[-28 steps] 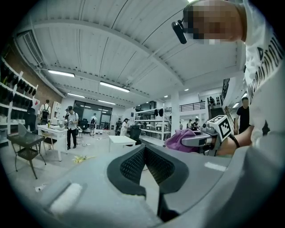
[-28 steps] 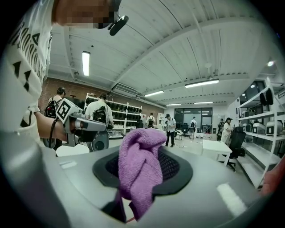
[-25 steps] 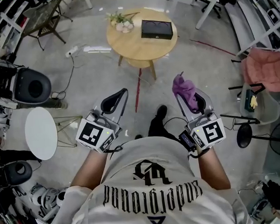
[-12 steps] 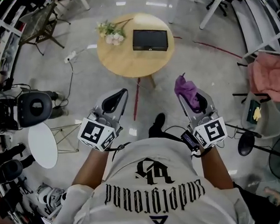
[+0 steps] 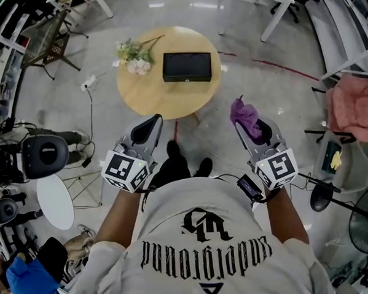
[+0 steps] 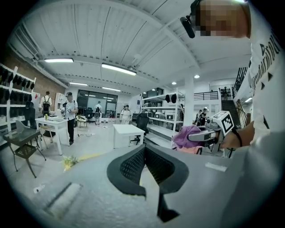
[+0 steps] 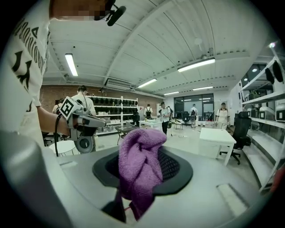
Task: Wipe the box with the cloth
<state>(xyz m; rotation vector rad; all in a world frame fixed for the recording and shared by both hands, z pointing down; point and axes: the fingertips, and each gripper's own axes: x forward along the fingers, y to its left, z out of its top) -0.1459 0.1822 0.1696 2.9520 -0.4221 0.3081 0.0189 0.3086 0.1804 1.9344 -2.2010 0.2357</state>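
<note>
A black rectangular box (image 5: 186, 67) lies on the round wooden table (image 5: 150, 93), ahead of both grippers and apart from them. My right gripper (image 5: 247, 120) is shut on a purple cloth (image 5: 244, 114), which bunches over its jaws; in the right gripper view the cloth (image 7: 141, 164) hangs across the dark pads. My left gripper (image 5: 147, 128) is shut with nothing in it; its black jaws meet in the left gripper view (image 6: 143, 161). Both grippers are held near the table's front edge, at chest height.
A bunch of pale flowers (image 5: 134, 57) lies on the table left of the box. A small white round table (image 5: 54, 200) and black equipment (image 5: 44, 155) stand at the left. A chair with pink fabric (image 5: 354, 107) is at the right. Cables cross the floor.
The table with the box has come closer and shifted left in the head view as I walk toward it. Both grippers keep their pose; the cloth stays in the right one.
</note>
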